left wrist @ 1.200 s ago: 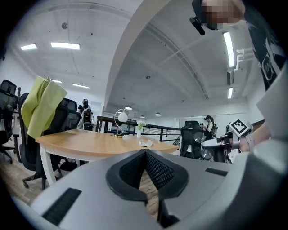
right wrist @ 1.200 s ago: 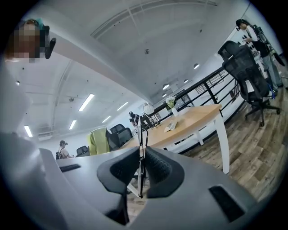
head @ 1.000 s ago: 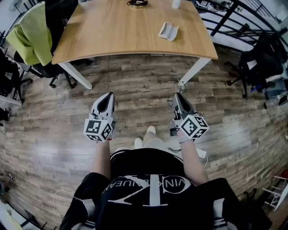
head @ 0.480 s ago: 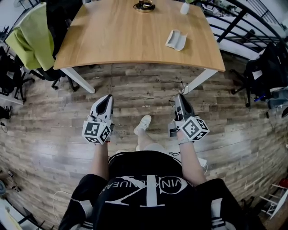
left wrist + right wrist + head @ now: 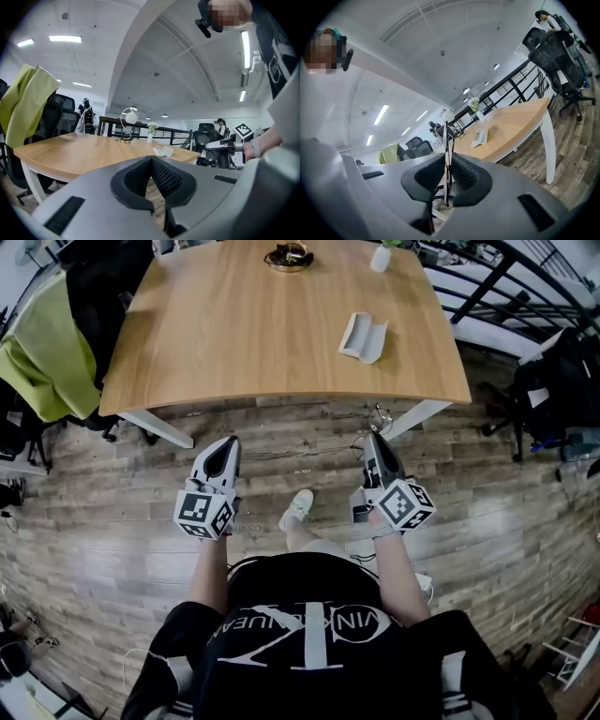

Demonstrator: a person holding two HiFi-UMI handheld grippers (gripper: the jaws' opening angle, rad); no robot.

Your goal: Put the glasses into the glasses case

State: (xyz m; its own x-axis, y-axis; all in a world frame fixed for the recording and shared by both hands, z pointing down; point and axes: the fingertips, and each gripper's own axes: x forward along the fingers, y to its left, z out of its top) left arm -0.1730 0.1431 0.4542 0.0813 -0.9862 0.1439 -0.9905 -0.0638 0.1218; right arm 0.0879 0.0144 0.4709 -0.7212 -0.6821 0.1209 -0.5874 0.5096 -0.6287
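Here, a person stands on a wood-plank floor with a gripper in each hand, both held short of the table edge. The left gripper has its jaws pressed together with nothing between them. The right gripper is clamped on the glasses, whose thin frame stands upright between the pads.

Ahead is a pale wooden table on white legs. The glasses case lies open on its right half, well apart from both grippers. At the far end stand a lamp and a small white vase.

A green cloth hangs over a chair to the left. A black office chair and a dark railing are on the right, and strip lights run overhead.
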